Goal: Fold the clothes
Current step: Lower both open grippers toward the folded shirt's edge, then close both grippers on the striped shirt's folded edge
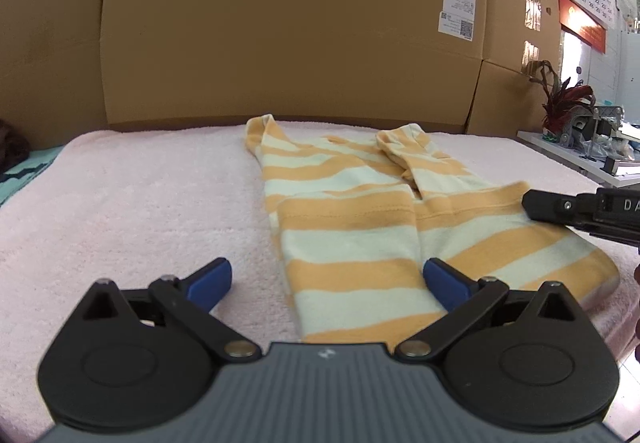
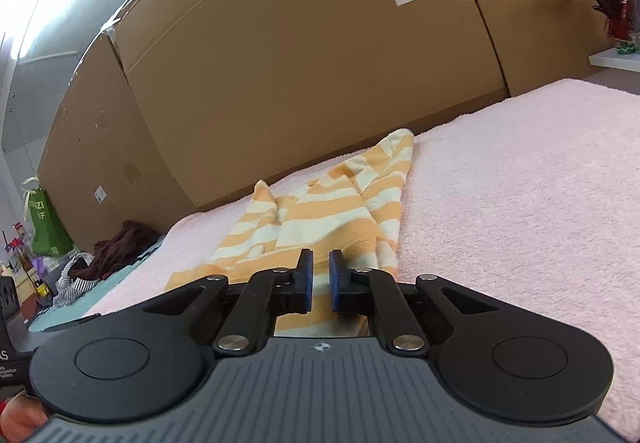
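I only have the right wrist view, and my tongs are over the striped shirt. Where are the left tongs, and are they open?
Observer: The left tongs are wide open at the near end of the striped shirt, and they are gripping nothing.
Operator: Where do my tongs sit along the shirt?
Observer: In the left wrist view, the right tongs come in over the shirt's right edge, roughly halfway along it.
Operator: My tongs hide the near end. Is it flat?
Observer: The shirt's near right corner lies flat on the pink towel. The middle of the hem is hidden under the body of the left tongs.
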`<state>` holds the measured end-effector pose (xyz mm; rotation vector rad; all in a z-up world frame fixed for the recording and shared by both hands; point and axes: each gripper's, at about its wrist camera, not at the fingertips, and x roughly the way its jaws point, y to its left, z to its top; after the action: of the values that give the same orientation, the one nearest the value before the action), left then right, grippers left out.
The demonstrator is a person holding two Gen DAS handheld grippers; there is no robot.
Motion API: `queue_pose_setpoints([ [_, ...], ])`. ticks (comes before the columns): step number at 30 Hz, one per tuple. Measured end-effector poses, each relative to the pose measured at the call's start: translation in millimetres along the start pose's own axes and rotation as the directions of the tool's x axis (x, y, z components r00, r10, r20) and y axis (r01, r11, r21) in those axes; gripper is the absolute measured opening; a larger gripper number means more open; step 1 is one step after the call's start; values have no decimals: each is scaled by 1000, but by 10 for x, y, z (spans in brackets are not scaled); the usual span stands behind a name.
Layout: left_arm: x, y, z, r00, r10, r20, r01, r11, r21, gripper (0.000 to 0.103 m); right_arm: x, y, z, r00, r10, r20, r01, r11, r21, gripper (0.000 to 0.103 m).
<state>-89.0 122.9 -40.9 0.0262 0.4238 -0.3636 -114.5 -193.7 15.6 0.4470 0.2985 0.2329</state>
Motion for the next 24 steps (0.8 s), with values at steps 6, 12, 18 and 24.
queue_pose_setpoints([
  [6, -491, 209, -174, 991, -120, 62, 111, 985, 135, 102, -630, -99, 0, 999, -40, 2, 40, 979, -200, 33],
  [12, -645, 176, -292, 960, -274, -58, 280, 940, 197, 102, -811, -19, -19, 981, 123, -153, -151, 970, -189, 36],
  [18, -517, 106, -319, 960, -278, -26, 279, 946, 162, 101, -589, 130, -211, 977, 91, -192, -144, 949, -282, 37],
  [24, -418, 199, -290, 962, -268, 52, 268, 963, 18, 79, -507, 218, -351, 989, 85, -121, -125, 919, -374, 37],
])
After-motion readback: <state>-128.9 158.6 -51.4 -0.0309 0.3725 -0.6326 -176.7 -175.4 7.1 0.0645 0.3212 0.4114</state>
